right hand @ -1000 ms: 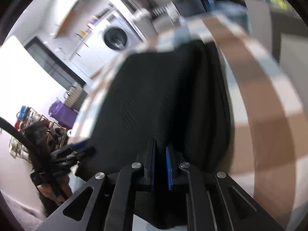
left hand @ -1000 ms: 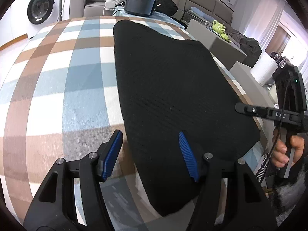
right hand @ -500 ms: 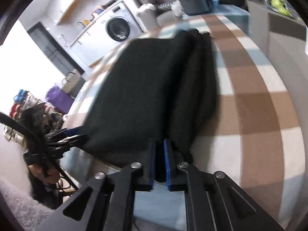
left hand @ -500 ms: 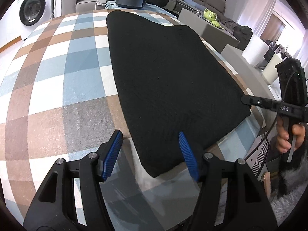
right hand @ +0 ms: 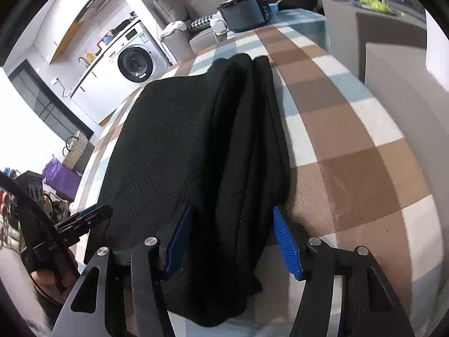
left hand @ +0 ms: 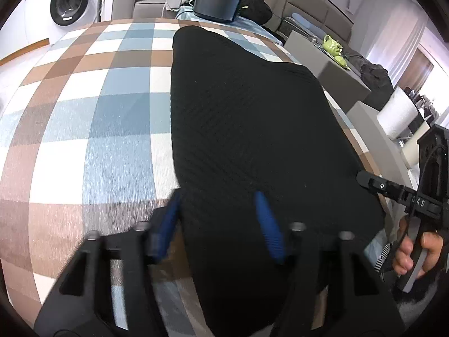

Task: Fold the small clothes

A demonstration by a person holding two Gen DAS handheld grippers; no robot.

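Observation:
A black knit garment [left hand: 247,129] lies lengthwise on the checked tablecloth [left hand: 112,112]. My left gripper [left hand: 217,219] straddles its near left part, motion-blurred. Its jaws are closing, one blue pad at the cloth's left edge and the other over the fabric, with a wide gap still between them. In the right wrist view the garment [right hand: 168,146] shows stacked folds along its right side. My right gripper [right hand: 233,221] is opening, its blue pads standing apart on either side of that folded edge. Each tool shows in the other's view: the right gripper [left hand: 393,193] and the left gripper [right hand: 84,219].
A black appliance [left hand: 217,5] stands at the table's far end, with a washing machine [left hand: 70,0] behind on the left. A grey side table with green items [left hand: 334,47] and a paper roll [left hand: 398,115] stand to the right. Bare checked cloth [right hand: 350,154] lies right of the garment.
My right gripper's jaws, shut on the garment's folded edge, have opened and let it go. My left gripper has pushed forward over the garment's near left part and its jaws have narrowed.

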